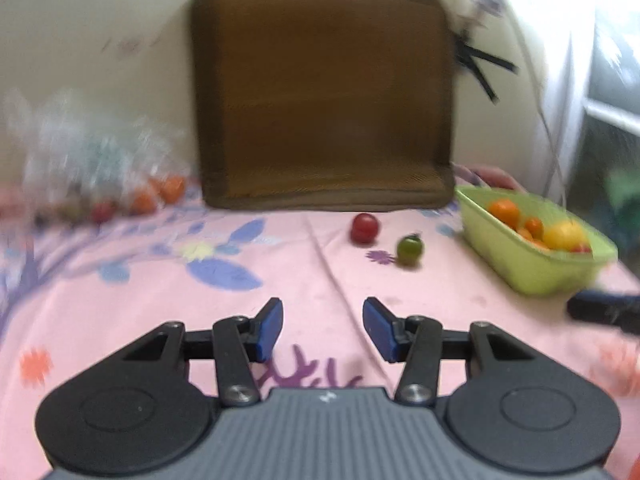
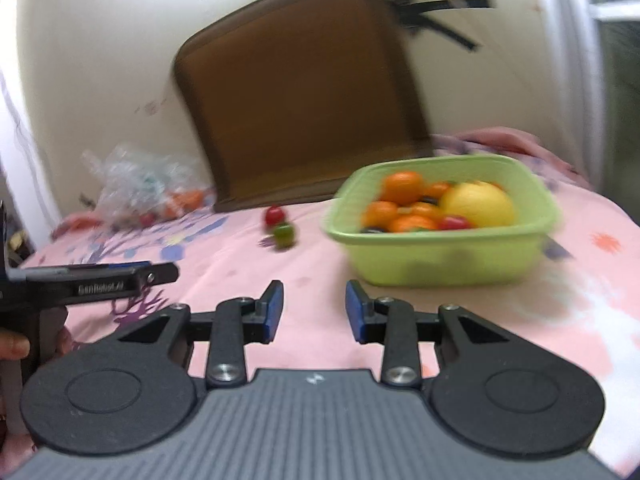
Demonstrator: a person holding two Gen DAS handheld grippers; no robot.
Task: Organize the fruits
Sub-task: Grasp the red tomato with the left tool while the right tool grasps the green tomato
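A small red fruit (image 1: 364, 228) and a small green fruit (image 1: 409, 249) lie loose on the pink floral cloth (image 1: 160, 300), ahead and slightly right of my left gripper (image 1: 323, 318), which is open and empty. A light green tub (image 2: 452, 258) holds oranges (image 2: 402, 186), a big yellow fruit (image 2: 480, 204) and small red ones. My right gripper (image 2: 314, 304) is open and empty just in front of the tub's near left corner. In the right wrist view the red fruit (image 2: 274, 215) and green fruit (image 2: 285, 234) sit left of the tub.
A brown cushion (image 1: 324, 92) leans upright against the wall behind the fruits. A clear plastic bag (image 1: 92, 152) with several orange and red fruits lies at the back left. The left gripper's body (image 2: 92, 284), held by a hand (image 2: 16, 346), shows at the left of the right wrist view.
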